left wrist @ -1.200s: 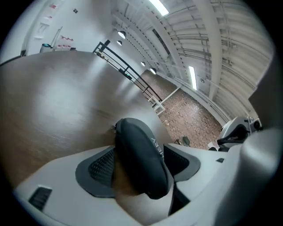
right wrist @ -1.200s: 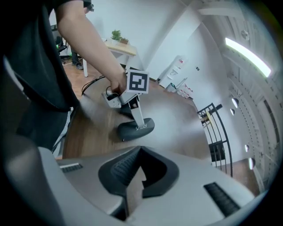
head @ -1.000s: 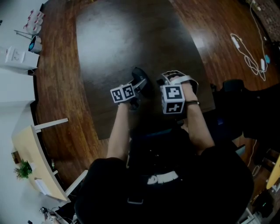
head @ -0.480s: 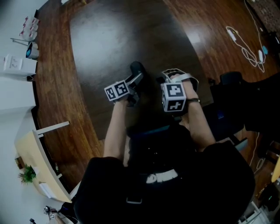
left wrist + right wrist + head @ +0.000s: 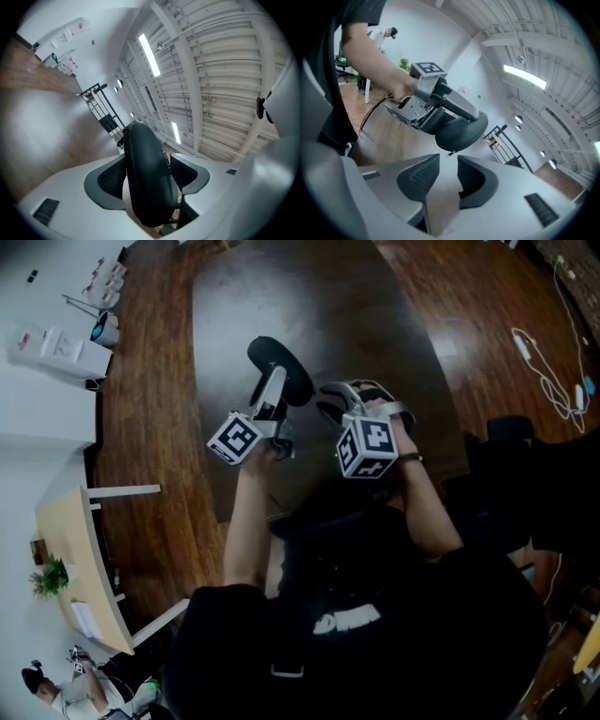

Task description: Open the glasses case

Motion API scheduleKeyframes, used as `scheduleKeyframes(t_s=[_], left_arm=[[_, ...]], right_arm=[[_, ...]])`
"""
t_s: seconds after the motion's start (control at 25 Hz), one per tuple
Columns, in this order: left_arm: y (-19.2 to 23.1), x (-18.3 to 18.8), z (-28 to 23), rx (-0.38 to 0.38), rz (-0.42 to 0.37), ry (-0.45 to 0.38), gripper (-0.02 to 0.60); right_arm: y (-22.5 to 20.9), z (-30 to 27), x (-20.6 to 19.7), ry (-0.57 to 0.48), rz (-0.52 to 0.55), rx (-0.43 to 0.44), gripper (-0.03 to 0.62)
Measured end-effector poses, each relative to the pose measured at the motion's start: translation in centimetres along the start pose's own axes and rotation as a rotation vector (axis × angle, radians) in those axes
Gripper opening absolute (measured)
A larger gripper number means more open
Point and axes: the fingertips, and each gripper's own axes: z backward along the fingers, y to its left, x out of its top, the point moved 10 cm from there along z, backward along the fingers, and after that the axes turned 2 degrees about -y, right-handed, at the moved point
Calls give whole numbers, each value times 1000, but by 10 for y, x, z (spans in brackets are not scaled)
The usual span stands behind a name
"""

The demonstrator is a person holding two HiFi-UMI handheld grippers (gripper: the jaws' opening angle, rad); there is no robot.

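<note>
The black glasses case [image 5: 279, 369] is lifted off the dark mat [image 5: 309, 296], and my left gripper [image 5: 274, 390] is shut across its width. In the left gripper view the case [image 5: 147, 178] fills the gap between the pads and points up toward the ceiling. My right gripper [image 5: 330, 405] sits just right of the case, and its jaws are opening with nothing between them. In the right gripper view the case [image 5: 461, 131] hangs just beyond the right gripper [image 5: 447, 171], with its small zipper pull [image 5: 449, 153] dangling over the gap.
The mat lies on a wooden table [image 5: 141, 427]. A white cable [image 5: 544, 362] trails at the right, and white boxes [image 5: 56, 348] stand on the left edge. A dark chair [image 5: 506, 442] is at the right and a tan desk [image 5: 75, 559] at the lower left.
My left gripper has risen and tipped up, carrying the case off the mat. The right gripper has risen a little, and its jaws have parted.
</note>
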Motion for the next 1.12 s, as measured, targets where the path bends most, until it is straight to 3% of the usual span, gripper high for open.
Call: scheduleKeyframes(t_s=[0.08,0.32,0.4,0.52,0.8,0.88,1.04,1.12], left_arm=[[-16,8,4,-46,-43,-53,295],[-37,16,19,-26,-148,-114,295],[-42,17,20,-47,-149,-130,295],[-51,18,23,-58,-213,-126,295],[-60,24,26,-125,-254,-166,295],[-61,27,28,-170,-255,-180,296],[-69,38,32,-356,-247,-212,331],[-72,44,33,-412,-264,-210,331]], right_arm=[[0,-3,10,-8,8,-45,147],[-4,-4,27,-33,-13,-162,147],[-4,-5,30,-19,4,-179,90],[-6,-2,34,-10,38,-198,9],[-11,4,41,-66,-38,-178,5],[-13,7,44,-92,-28,-196,5],[-14,10,49,-155,59,-235,5],[-14,12,51,-196,91,-264,5]])
